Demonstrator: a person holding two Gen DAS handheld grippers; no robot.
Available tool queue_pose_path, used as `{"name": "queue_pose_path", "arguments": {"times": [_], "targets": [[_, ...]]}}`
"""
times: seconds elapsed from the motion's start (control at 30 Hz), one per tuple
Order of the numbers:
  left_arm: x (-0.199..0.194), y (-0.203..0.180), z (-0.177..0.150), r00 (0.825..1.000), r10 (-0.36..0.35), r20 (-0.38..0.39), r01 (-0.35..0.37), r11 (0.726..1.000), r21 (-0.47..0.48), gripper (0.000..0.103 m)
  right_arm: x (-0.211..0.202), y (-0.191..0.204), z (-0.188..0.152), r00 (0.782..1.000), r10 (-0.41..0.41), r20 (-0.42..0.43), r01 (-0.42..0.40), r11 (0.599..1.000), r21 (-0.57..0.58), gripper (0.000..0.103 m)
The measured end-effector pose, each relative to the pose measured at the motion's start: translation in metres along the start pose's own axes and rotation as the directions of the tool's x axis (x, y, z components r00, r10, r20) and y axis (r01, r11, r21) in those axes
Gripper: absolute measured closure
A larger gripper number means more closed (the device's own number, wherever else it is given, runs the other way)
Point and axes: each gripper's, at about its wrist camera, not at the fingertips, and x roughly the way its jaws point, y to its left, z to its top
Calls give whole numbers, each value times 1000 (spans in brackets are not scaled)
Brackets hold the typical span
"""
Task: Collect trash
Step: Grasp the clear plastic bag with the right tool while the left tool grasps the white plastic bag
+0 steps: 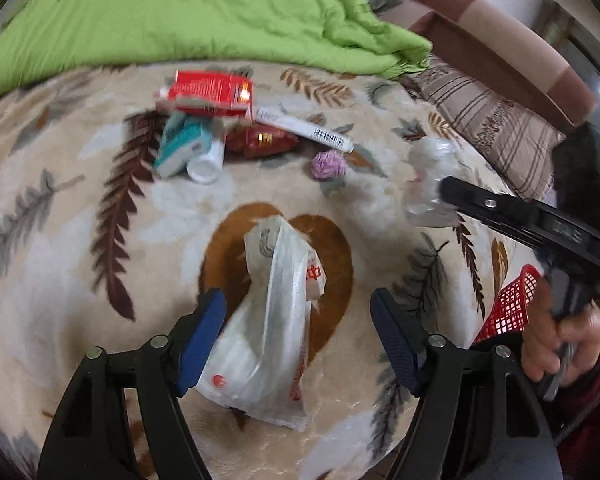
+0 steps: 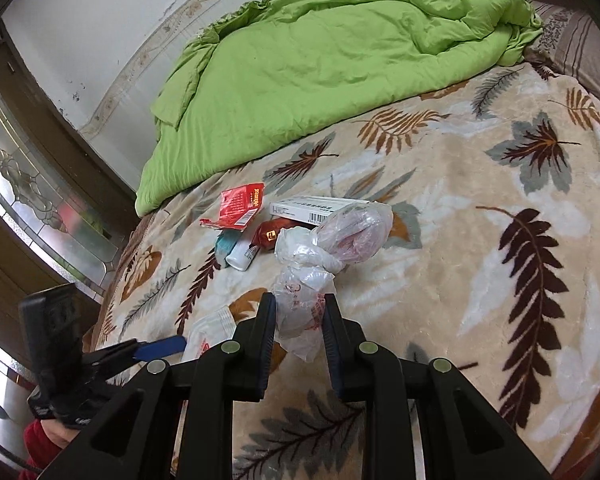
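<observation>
Crinkled clear plastic fills the right gripper (image 2: 299, 312): its two black fingers are clenched on the lower end of a knotted plastic bag (image 2: 320, 256), whose upper bulb rises free above the leaf-patterned blanket (image 2: 480, 280). In the left wrist view the same bag (image 1: 430, 184) hangs at the right, blurred, so I cannot tell whether it touches the blanket there.

The left gripper (image 1: 298, 320) is released, its blue-padded fingers spread wide on either side of a white packet with red print (image 1: 276, 320) that lies on the near part of the blanket; the left pad (image 1: 204, 340) sits just beside the packet's edge, and contact is hard to judge.

Farther off sits a cluster of trash: a red carton (image 1: 212, 92) on top, a teal box (image 1: 184, 142) and a white bottle (image 1: 208, 162) beside it, a dark red wrapper (image 1: 264, 140), a long white box with a barcode (image 1: 308, 130), and a purple crumpled ball (image 1: 329, 165) a little apart to the right. Open blanket lies between this cluster and the packet, and more to the right.

A green quilt (image 2: 320, 64) bounds the far side. The bed's left edge drops toward a glazed door (image 2: 32, 192). A red mesh basket (image 1: 512, 304) stands at the near right edge, next to the right hand (image 1: 560, 340).
</observation>
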Motion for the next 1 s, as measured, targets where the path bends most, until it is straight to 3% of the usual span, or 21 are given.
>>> {"name": "queue_pose_path", "arguments": {"times": [0.17,0.23,0.27,0.3,0.5,0.7,0.9,1.0], "targets": [[12,-7,-11,991,133,20,-133,991,-2,32,-11,6,-5,1000,4,20,-3,999,-40,78],[12,-11,-13,981,193,37,-192,981,-19,44,-13,9,-7,1000,4,24,-2,998,-57,78],[13,-11,-15,975,218,39,-217,975,-42,58,-14,12,-8,1000,5,26,-3,998,-69,78],[14,-11,-18,970,240,43,-237,969,-70,62,-15,14,-9,1000,3,29,-1,996,-84,78],[7,-13,-26,942,316,112,-304,946,-109,68,-15,24,-14,999,-10,37,15,991,-136,78],[-10,-24,-23,882,402,247,-389,915,-103,70,-10,30,-15,999,-37,39,43,985,-168,78],[-27,-19,-21,822,474,316,-450,880,-149,70,-6,41,-18,997,-58,43,66,972,-225,78],[-31,-16,-21,809,490,326,-460,872,-169,70,-4,45,-19,997,-65,47,74,967,-246,78]]}}
